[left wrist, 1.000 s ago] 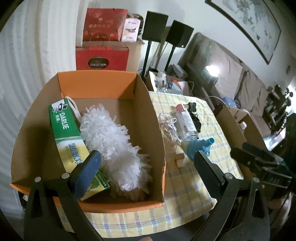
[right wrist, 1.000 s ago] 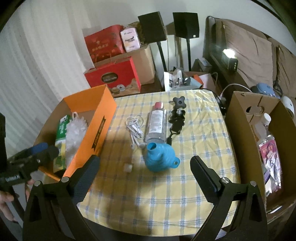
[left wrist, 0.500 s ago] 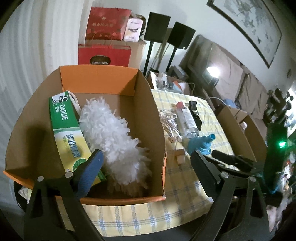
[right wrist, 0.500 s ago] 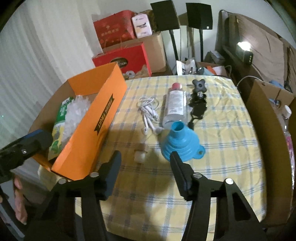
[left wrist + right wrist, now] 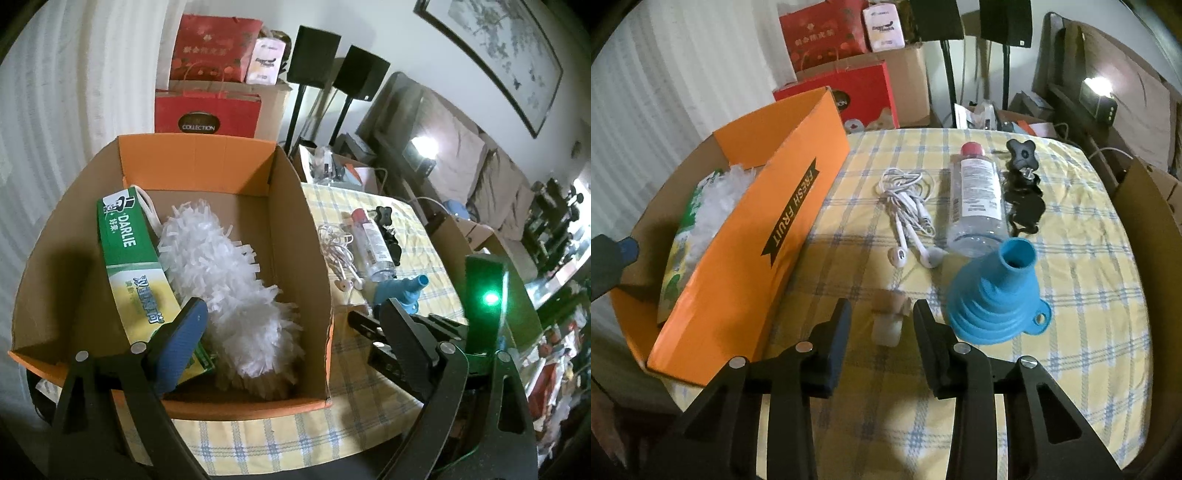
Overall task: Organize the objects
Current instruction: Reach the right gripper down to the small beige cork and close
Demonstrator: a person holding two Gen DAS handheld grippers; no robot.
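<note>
An orange cardboard box [image 5: 195, 166] [image 5: 768, 229] holds a green toothpaste carton [image 5: 129, 258] and a white duster [image 5: 229, 280]. My left gripper [image 5: 291, 325] is open and empty over the box's near edge. On the checked tablecloth lie a small corked vial [image 5: 888, 317], a blue funnel [image 5: 993, 295] [image 5: 400, 291], white earphones [image 5: 908, 206], a clear bottle with a red cap [image 5: 979, 195] and a black knob and strap [image 5: 1023, 177]. My right gripper [image 5: 881, 325] is open, its fingers on either side of the vial, not touching it.
A brown cardboard box [image 5: 1148, 221] stands at the table's right edge. Red gift bags and boxes [image 5: 831, 48], speaker stands and a sofa lie beyond the table. My right gripper shows in the left wrist view [image 5: 373, 328] with a green light.
My right gripper has moved forward and down to the vial and its jaws have narrowed around it. My left gripper has barely moved over the box.
</note>
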